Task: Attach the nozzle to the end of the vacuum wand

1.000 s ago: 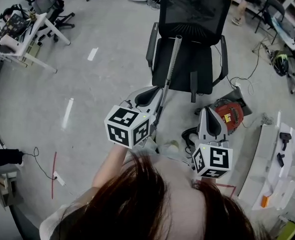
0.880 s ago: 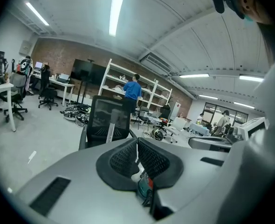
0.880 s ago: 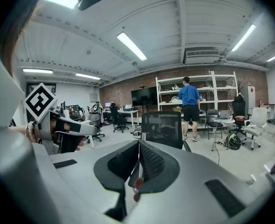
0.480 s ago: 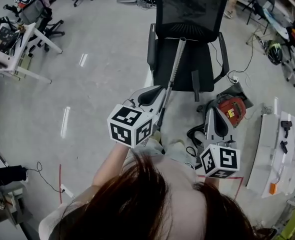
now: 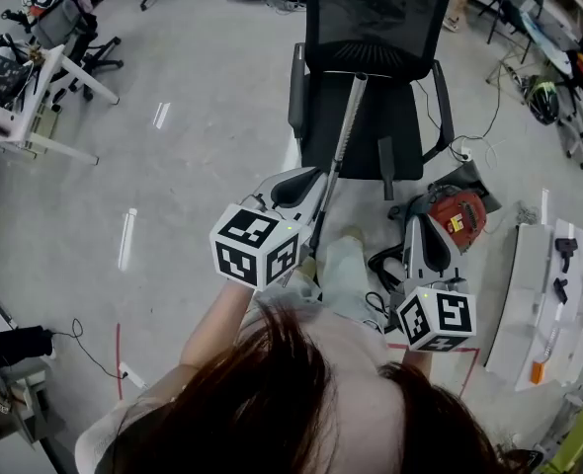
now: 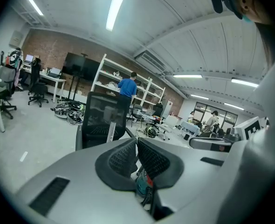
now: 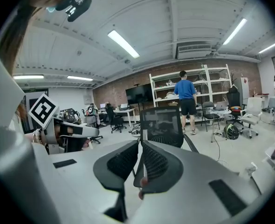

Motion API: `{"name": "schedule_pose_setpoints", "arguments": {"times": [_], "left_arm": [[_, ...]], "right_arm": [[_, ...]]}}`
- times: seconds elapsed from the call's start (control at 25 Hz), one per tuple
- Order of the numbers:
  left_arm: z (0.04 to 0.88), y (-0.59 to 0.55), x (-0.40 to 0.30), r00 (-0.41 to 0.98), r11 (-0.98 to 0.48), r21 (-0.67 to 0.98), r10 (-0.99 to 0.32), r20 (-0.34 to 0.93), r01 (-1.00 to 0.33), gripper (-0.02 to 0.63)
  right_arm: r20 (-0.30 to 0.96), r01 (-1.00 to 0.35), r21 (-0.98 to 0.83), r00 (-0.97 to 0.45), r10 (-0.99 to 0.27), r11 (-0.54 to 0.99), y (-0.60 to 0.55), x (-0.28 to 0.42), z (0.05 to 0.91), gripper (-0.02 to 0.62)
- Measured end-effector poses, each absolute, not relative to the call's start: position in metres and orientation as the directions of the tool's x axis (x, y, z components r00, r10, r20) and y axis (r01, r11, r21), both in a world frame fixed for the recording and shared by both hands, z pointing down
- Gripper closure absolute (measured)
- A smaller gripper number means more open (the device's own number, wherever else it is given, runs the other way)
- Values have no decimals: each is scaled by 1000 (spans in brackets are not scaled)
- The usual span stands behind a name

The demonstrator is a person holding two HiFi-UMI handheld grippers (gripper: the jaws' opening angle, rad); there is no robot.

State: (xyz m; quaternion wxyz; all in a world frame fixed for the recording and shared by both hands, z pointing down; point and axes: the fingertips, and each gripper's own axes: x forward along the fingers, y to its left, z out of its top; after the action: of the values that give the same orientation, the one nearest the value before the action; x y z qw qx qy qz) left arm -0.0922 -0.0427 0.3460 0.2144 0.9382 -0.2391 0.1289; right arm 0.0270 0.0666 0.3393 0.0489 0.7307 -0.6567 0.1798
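Your left hand-held gripper [image 6: 136,143] and right hand-held gripper [image 7: 140,144] are closed and empty; the vacuum wand [image 5: 344,136] leans on the chair [image 5: 395,126], likely keeping its end reachable.

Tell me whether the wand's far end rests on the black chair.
Yes, the wand has its far end lying on the black chair seat.

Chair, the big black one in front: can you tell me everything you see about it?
The office chair is black, with a mesh back, a padded seat and two armrests. It stands upright on the grey floor, facing the person, and nobody sits on it. A long silver vacuum wand leans across its seat, top end by the backrest.
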Motion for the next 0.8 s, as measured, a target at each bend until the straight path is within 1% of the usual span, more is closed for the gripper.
{"name": "schedule_pose_setpoints", "arguments": {"times": [0.48, 0.8], "left_arm": [[352, -93, -22, 804, -734, 343, -476, 356, -586, 588], [364, -128, 6, 766, -696, 332, -523, 373, -637, 586]], "right_arm": [[342, -985, -174, -61, -938, 1, 1, 96, 346, 568], [358, -982, -182, -109, -927, 45, -32, 130, 357, 568]]}}
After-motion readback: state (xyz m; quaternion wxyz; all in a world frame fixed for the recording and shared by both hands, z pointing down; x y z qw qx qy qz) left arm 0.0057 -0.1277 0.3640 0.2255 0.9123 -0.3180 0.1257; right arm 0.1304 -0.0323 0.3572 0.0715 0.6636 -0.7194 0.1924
